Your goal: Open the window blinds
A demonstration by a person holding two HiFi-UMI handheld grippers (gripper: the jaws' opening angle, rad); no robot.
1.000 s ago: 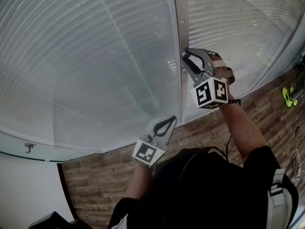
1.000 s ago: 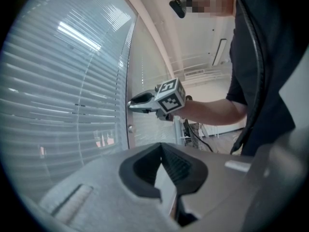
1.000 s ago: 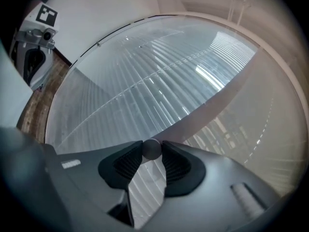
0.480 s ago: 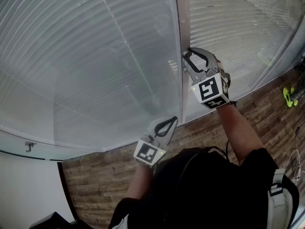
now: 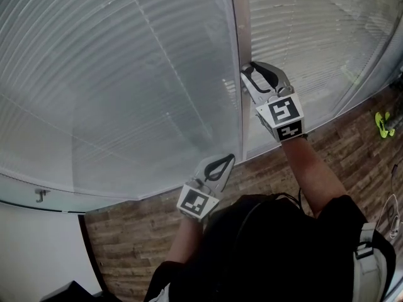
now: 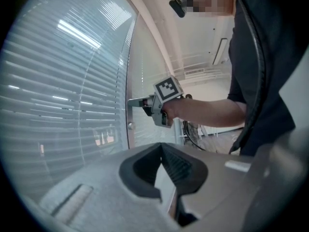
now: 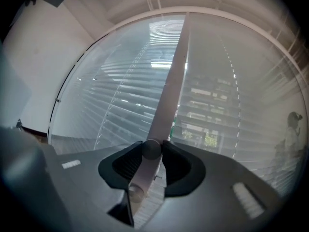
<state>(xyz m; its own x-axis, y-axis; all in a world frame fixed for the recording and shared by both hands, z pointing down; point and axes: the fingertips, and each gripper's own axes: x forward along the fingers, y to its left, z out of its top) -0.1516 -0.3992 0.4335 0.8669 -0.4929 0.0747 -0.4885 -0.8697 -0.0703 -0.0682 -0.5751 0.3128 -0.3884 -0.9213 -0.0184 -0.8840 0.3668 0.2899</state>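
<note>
White slatted blinds [image 5: 119, 87] hang behind glass on both sides of a grey upright frame bar [image 5: 239, 17]. A small round knob [image 7: 151, 149] sticks out of that bar, and my right gripper [image 5: 245, 74] is shut on it, pointing level at the window. In the right gripper view the knob sits squeezed between the two dark pads, with a second stud [image 7: 135, 192] lower on the bar. The right pane's slats [image 7: 217, 95] let buildings show through. My left gripper [image 5: 228, 159] hangs lower near the sill, shut with nothing in it. The left gripper view shows the right gripper [image 6: 137, 102] at the bar.
Wood-look floor [image 5: 119, 244] runs along the window's foot. A green object [image 5: 381, 123] lies at the right edge. A small metal hook [image 5: 39, 195] sticks out of the white wall at lower left. My own dark-clothed body [image 5: 271, 250] fills the lower middle.
The right gripper has rolled about its own axis while staying on the knob; its marker cube has turned to show other faces. The left gripper has not moved.
</note>
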